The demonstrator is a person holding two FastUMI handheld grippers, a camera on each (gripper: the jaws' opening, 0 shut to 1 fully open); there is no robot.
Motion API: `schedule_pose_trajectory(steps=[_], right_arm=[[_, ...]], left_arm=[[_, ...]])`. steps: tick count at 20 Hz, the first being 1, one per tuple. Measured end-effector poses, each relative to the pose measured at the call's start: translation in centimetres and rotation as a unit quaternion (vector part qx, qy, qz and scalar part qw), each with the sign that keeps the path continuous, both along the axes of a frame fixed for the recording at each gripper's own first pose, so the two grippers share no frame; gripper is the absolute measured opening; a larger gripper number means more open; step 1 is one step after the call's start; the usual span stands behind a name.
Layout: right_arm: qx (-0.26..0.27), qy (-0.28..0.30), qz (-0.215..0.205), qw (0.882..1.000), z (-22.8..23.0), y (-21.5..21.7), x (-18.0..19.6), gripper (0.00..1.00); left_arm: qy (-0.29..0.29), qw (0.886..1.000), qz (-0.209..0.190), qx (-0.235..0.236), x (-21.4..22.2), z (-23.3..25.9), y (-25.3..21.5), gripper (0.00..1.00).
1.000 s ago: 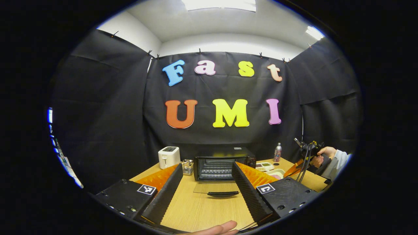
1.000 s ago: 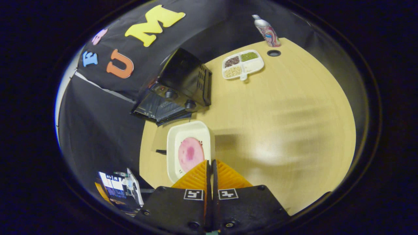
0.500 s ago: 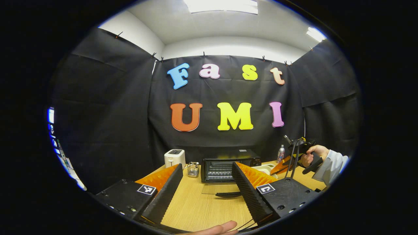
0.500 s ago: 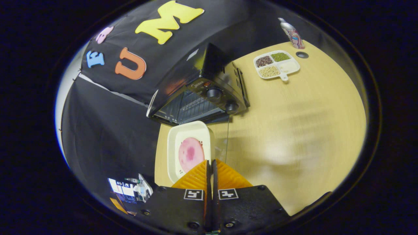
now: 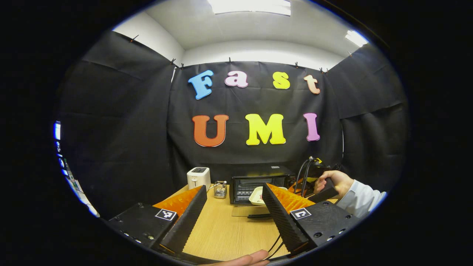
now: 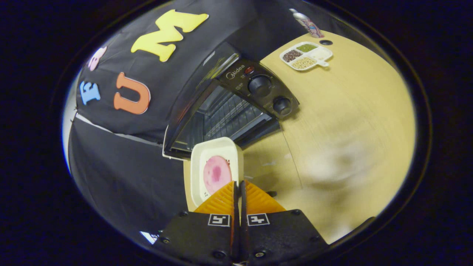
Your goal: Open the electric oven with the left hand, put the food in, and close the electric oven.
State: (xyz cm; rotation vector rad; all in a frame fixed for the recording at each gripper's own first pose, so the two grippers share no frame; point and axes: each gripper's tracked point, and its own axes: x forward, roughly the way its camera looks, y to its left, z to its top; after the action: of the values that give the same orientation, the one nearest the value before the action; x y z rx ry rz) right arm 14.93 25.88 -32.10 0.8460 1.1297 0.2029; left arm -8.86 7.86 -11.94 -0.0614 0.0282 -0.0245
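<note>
Left claw point(image 5: 232, 207) is hanging wide open over the near part of the desk point(image 5: 225, 236), holding nothing; in the left gripper view the electric oven point(image 5: 258, 183) is standing at the far edge with its glass door point(image 5: 253, 211) lying flat, a white toaster point(image 5: 198, 177) sitting to its left, and a hand point(image 5: 334, 181) is bringing the white dish point(image 5: 257, 196) up to the oven mouth. In the right gripper view the right claw point(image 6: 238, 190) is pinching the near rim of that dish point(image 6: 216, 155), fingers pressed nearly together, with the pink food point(image 6: 217, 174) lying in it, just in front of the open oven point(image 6: 229, 111); a divided snack tray point(image 6: 306, 57) is resting far right.
</note>
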Motion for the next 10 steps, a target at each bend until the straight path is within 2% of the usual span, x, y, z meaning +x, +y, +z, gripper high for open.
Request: schedule_pose_trajectory(steps=[4, 5, 7, 8, 9, 10], right_arm=[[-0.004, -0.003, -0.102, 0.995, -2.4, 0.8, 2.8, 0.04], [-0.003, -0.011, -0.126, 0.992, -2.8, 0.9, 3.8, 0.0], [0.009, -0.03, -0.171, 0.985, -3.4, 1.4, 5.5, 0.04], [0.019, -0.034, -0.195, 0.98, -3.7, 1.6, 6.1, 0.01], [0.021, -0.044, -0.214, 0.976, -4.0, 1.9, 6.9, 0.04], [0.016, -0.055, -0.229, 0.972, -4.4, 2.0, 7.6, 0.0]], left_arm=[[0.006, 1.0, 0.003, 0.0, 0.2, -1.0, 1.3, 0.95], [0.007, 1.0, 0.004, -0.001, 0.4, -1.2, 1.7, 0.95], [0.007, 1.0, 0.006, -0.002, 1.0, -1.4, 2.4, 0.95], [0.01, 1.0, 0.006, -0.002, 1.2, -1.7, 2.7, 0.96], [0.013, 1.0, 0.007, -0.003, 1.4, -2.1, 2.9, 0.95], [0.02, 1.0, 0.012, -0.004, 1.7, -2.5, 3.4, 0.95]])
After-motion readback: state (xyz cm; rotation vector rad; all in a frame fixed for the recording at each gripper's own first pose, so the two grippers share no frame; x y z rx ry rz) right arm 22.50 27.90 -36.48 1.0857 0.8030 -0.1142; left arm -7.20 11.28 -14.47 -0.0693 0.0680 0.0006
